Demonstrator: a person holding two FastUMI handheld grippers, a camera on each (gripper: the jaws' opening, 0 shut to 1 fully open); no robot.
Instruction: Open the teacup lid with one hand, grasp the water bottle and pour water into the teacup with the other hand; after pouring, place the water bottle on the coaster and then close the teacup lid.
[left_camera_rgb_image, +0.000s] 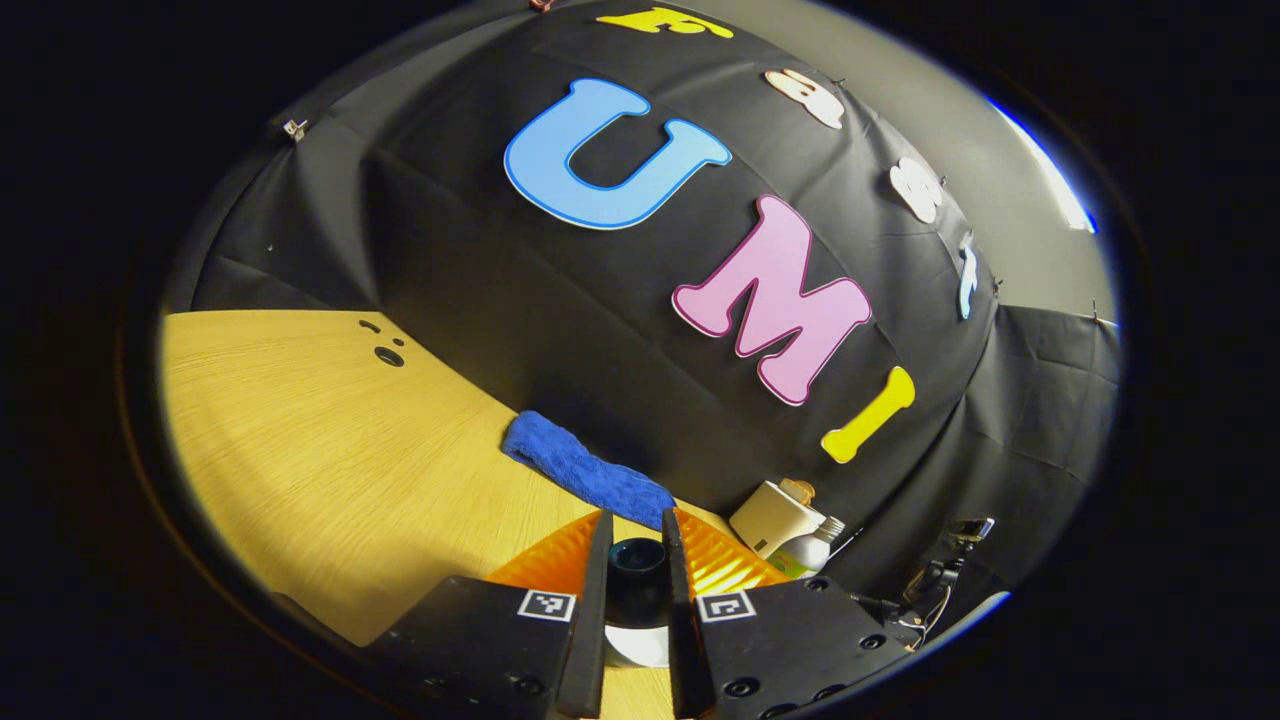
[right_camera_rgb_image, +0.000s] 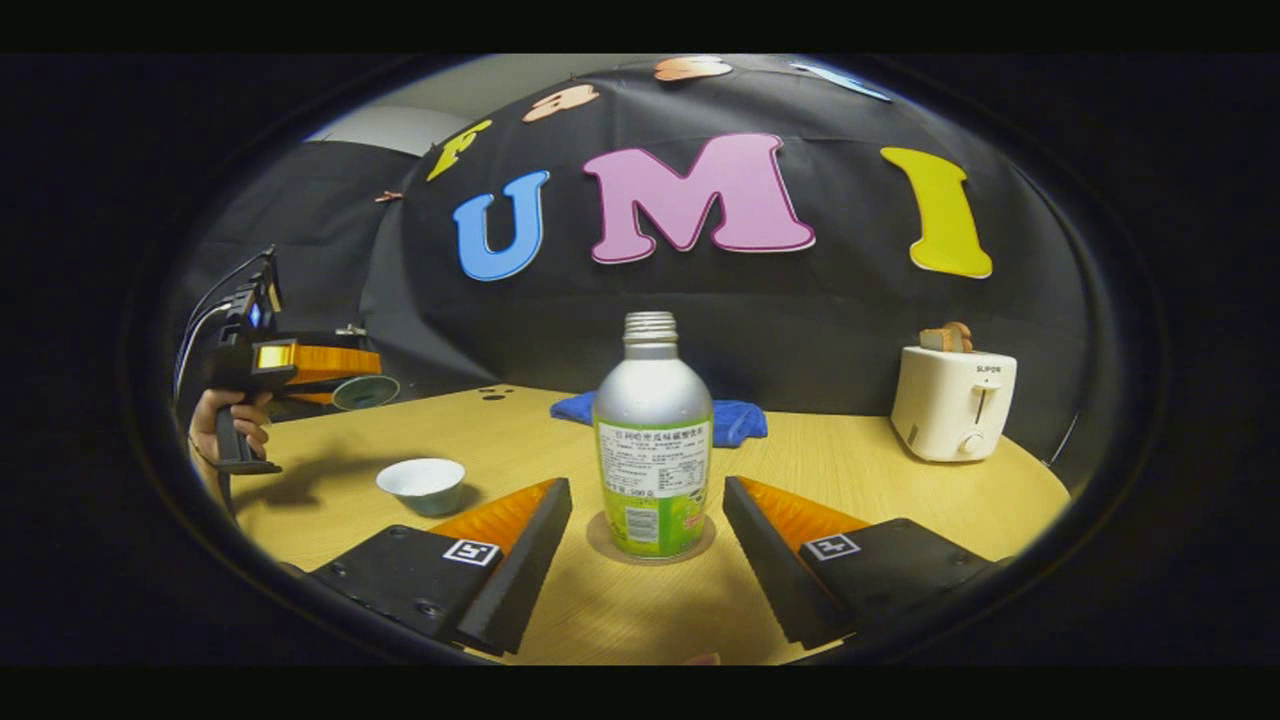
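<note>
The silver and green water bottle (right_camera_rgb_image: 652, 455) stands upright and uncapped on a round coaster (right_camera_rgb_image: 597, 532) in the right gripper view. My right gripper (right_camera_rgb_image: 648, 490) is open, with a finger on each side of the bottle and a gap to both. The white teacup (right_camera_rgb_image: 422, 482) sits uncovered on the table at the left. Above and behind it a hand holds my left gripper (right_camera_rgb_image: 372, 372), shut on the teacup lid (right_camera_rgb_image: 365, 392). In the left gripper view, my left gripper (left_camera_rgb_image: 636, 520) pinches the lid's dark knob (left_camera_rgb_image: 637, 575), with the white lid rim (left_camera_rgb_image: 635, 645) below. The bottle (left_camera_rgb_image: 805, 552) shows at the lower right.
A blue cloth (right_camera_rgb_image: 735, 420) lies at the back of the wooden table (right_camera_rgb_image: 880, 500), behind the bottle. A white toaster (right_camera_rgb_image: 952, 405) holding bread stands at the back right. In the left gripper view the cloth (left_camera_rgb_image: 590, 470) and toaster (left_camera_rgb_image: 770, 515) lie ahead.
</note>
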